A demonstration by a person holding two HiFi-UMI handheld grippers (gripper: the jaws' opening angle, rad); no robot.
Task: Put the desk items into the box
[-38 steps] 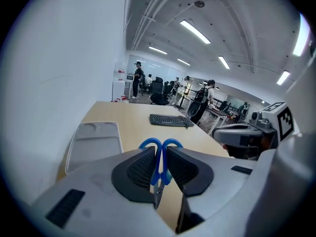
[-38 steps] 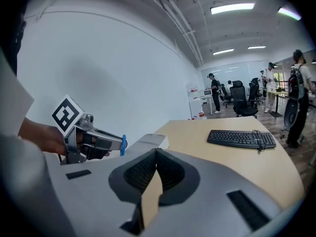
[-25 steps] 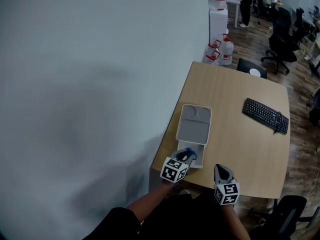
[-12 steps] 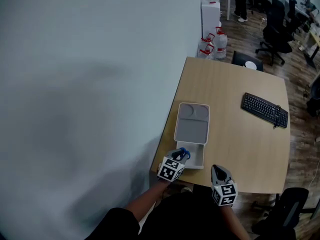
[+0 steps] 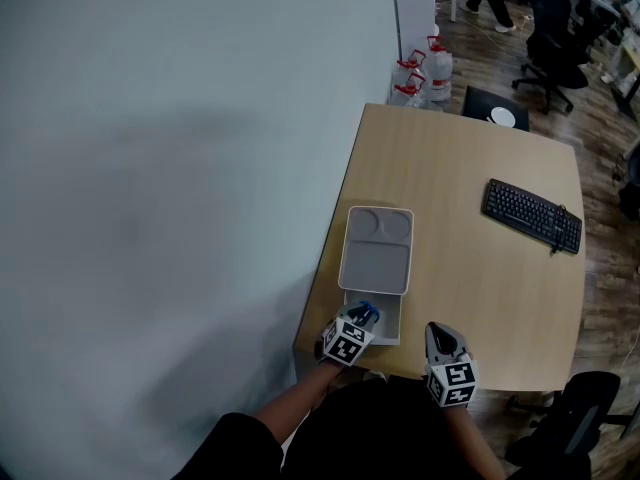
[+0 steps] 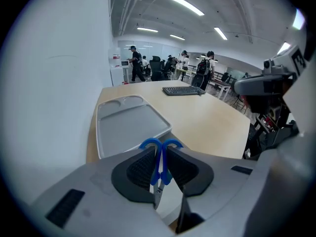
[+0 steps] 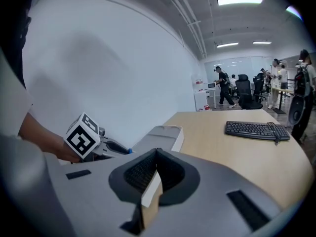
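A white box (image 5: 389, 334) lies at the desk's near left edge, its grey lid (image 5: 377, 252) slid away so the near end is uncovered. My left gripper (image 5: 361, 317) is shut on blue-handled scissors (image 5: 366, 311) right at that uncovered end. In the left gripper view the blue handles (image 6: 149, 143) stick up between the pads of the left gripper (image 6: 159, 151), blades pointing down, with the lid (image 6: 129, 123) just beyond. My right gripper (image 5: 440, 334) hovers at the desk's front edge, to the right of the box. It is shut (image 7: 157, 153) with nothing in it.
A black keyboard (image 5: 531, 216) lies at the desk's right side. A white wall runs along the left. Water jugs (image 5: 412, 78), office chairs (image 5: 549, 28) and people stand beyond the far end; another chair (image 5: 567, 423) is at the near right.
The head view has shifted, so the desk sits a little higher and further left in the picture. Both grippers keep nearly the same places beside the box, scissors still held.
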